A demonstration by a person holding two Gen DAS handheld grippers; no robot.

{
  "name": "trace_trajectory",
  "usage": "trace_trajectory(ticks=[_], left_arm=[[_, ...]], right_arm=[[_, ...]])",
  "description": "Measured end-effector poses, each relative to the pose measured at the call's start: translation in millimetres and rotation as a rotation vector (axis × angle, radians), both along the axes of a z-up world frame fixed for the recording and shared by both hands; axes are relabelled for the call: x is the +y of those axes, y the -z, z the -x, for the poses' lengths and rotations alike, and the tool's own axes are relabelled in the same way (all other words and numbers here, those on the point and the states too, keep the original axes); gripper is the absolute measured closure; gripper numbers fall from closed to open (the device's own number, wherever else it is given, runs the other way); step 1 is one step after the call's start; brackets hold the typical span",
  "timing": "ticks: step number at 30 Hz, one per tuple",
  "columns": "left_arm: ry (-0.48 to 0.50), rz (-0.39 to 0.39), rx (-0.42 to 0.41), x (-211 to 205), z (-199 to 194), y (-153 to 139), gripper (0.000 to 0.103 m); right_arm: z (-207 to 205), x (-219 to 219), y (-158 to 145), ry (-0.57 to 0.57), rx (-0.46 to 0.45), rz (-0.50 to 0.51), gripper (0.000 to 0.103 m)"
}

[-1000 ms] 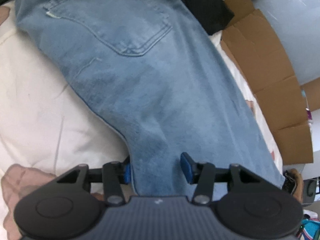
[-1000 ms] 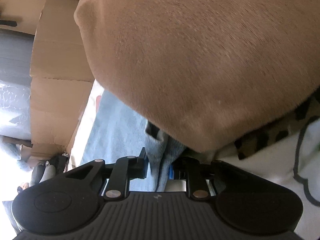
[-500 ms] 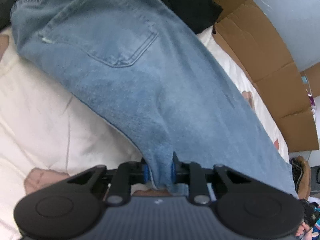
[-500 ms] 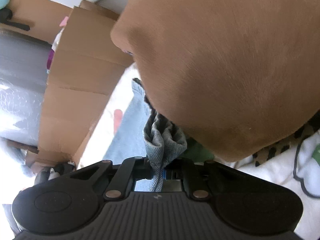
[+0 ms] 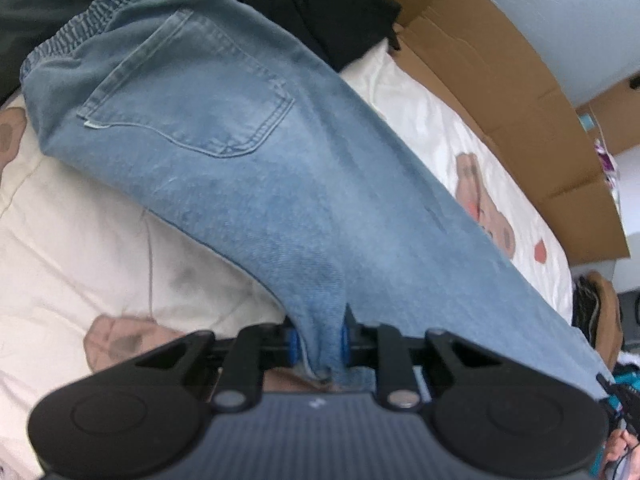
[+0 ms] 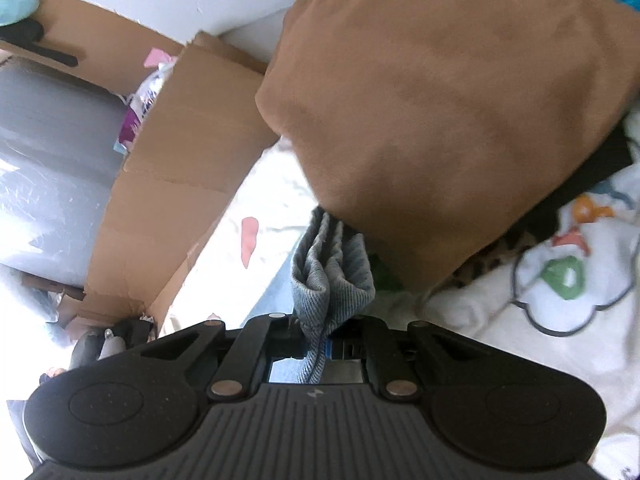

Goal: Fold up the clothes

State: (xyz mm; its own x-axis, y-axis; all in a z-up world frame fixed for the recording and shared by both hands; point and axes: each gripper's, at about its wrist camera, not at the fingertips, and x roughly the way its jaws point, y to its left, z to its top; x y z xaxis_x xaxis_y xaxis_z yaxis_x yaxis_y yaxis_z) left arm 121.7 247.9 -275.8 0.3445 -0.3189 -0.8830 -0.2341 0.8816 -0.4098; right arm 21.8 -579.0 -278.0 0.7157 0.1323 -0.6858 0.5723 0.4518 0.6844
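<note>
Left wrist view: jeans (image 5: 256, 168) spread across a white quilt (image 5: 80, 240), left gripper (image 5: 318, 346) clamped on a bunched denim edge near the crotch. Right wrist view: right gripper (image 6: 316, 344) pinching layered denim hem beside a brown cushion (image 6: 440, 112). Likely heavy, limp, grippy cloth; best held at thick seams.
</note>
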Motion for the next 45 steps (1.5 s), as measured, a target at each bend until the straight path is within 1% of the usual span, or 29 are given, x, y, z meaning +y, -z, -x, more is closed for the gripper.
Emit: trace_trajectory(ticks=[1,2,4,5,13,19,21,28,32,39,42,45], left_arm=[[0.007,0.001,0.002,-2,3,-2,0.084],[0.013,0.002,0.003,-3,5,-4,0.084],[0.023,0.003,0.009,-7,12,-6,0.084],[0.026,0.003,0.015,-10,17,-7,0.084],[0.093,-0.030,0.050,-26,41,-17,0.084],[0.123,-0.048,0.065,-37,50,-17,0.084],[0.128,-0.052,0.069,-40,54,-16,0.084],[0.145,-0.052,0.082,-45,65,-15,0.084],[0.175,-0.068,0.084,-48,68,-9,0.084],[0.164,-0.067,0.091,-51,75,10,0.084],[0.155,-0.066,0.103,-50,77,19,0.083],[0.170,-0.088,0.128,-53,77,33,0.083]], right_arm=[[26,-1,-7,0.005,-0.001,0.001,0.097],[27,-2,-9,0.009,0.002,0.003,0.097],[15,-6,-11,0.017,0.009,0.006,0.097],[20,-7,-13,0.019,0.009,0.006,0.097],[88,-17,-25,0.037,0.004,-0.005,0.097],[146,-18,-20,0.067,0.026,-0.020,0.097],[160,-18,-17,0.083,0.031,-0.030,0.097],[199,-14,-9,0.106,0.052,-0.016,0.097],[212,-12,2,0.127,0.076,-0.003,0.097],[220,-12,20,0.147,0.138,0.009,0.097],[221,-14,34,0.143,0.171,-0.003,0.097],[223,-17,49,0.139,0.204,-0.017,0.096]])
